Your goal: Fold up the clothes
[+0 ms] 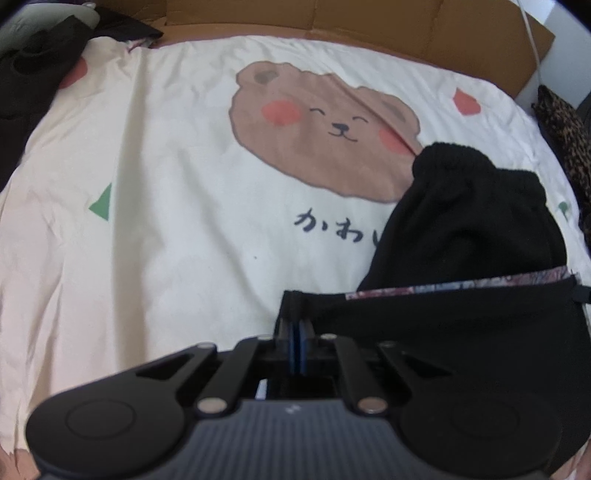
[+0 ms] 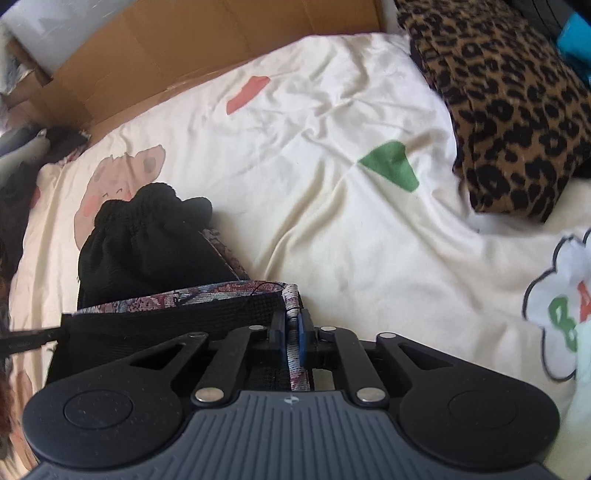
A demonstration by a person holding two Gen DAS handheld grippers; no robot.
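Both grippers pinch black garment edge

Home bedroom, bear-print bedsheet, leopard-print pillow, cardboard sheet behind

Black garment: knit fabric, elasticated ribbed end bunched at the far side, patterned woven trim along the near edge. Near edge stretched taut and raised; remainder drapes onto the bed.
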